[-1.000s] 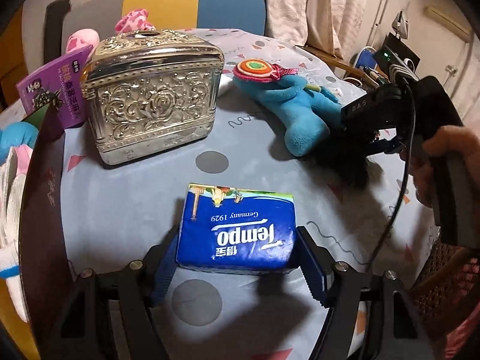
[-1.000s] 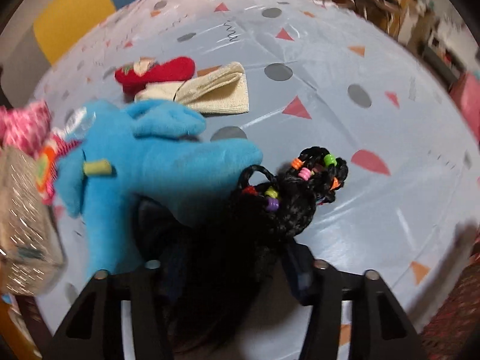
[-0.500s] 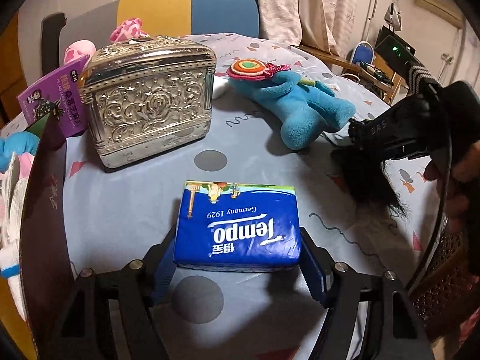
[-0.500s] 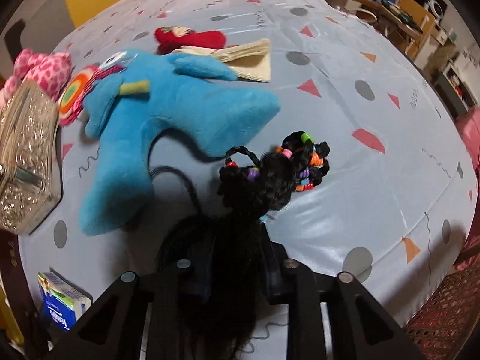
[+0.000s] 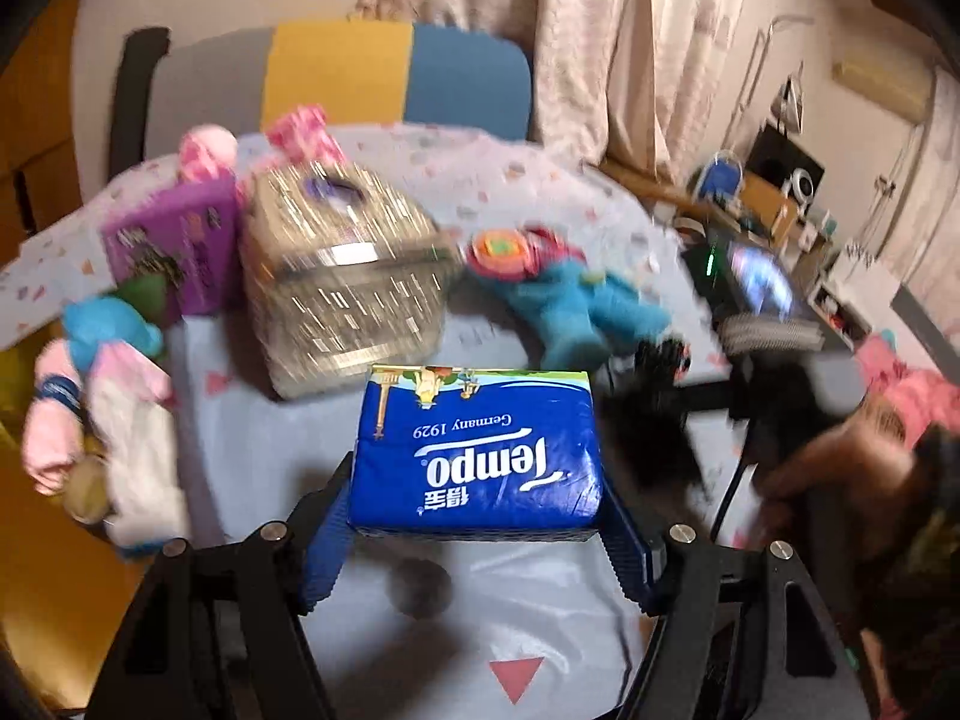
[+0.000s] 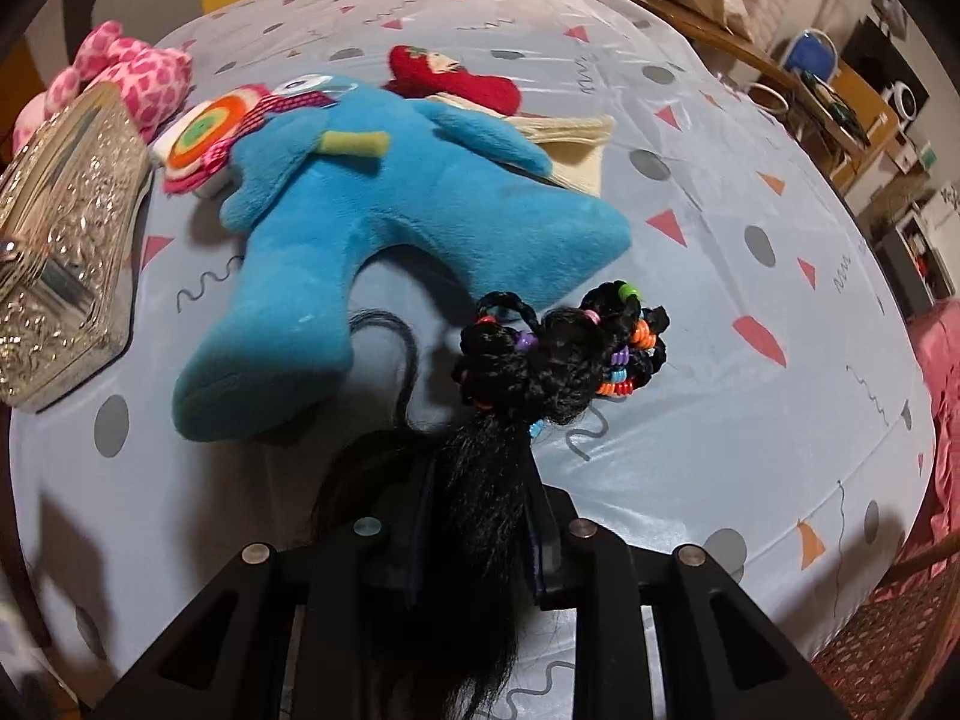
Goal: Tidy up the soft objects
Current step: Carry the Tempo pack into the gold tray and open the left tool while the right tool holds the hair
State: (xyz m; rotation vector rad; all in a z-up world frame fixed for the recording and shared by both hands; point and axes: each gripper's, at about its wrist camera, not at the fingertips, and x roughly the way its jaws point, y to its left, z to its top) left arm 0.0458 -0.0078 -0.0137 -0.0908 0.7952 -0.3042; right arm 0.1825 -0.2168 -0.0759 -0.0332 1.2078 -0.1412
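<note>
A blue Tempo tissue pack [image 5: 477, 438] hangs above the table, with my left gripper [image 5: 477, 483] shut on its two sides. The left wrist view is blurred by motion. My right gripper [image 6: 480, 498] is shut on the loose strands of a black braided hairpiece [image 6: 540, 354] with coloured beads. Its beaded end lies on the tablecloth just in front of the fingers. A blue plush toy [image 6: 384, 222] lies next to it on the left, and one leg nearly touches the braids. In the left wrist view the hairpiece [image 5: 654, 438] shows as a dark blur at the right.
An ornate silver box [image 5: 342, 294] stands behind the tissue pack, with a purple book [image 5: 168, 246] and pink plush [image 5: 300, 132] beside it. A red plush [image 6: 456, 81] and beige cloth [image 6: 570, 138] lie beyond the blue toy. Pink-and-white soft toys [image 5: 120, 420] hang at the table's left edge.
My left gripper has risen with the tissue pack, now off the table. My right gripper has shut on the hairpiece and drawn it out from under the blue toy's leg.
</note>
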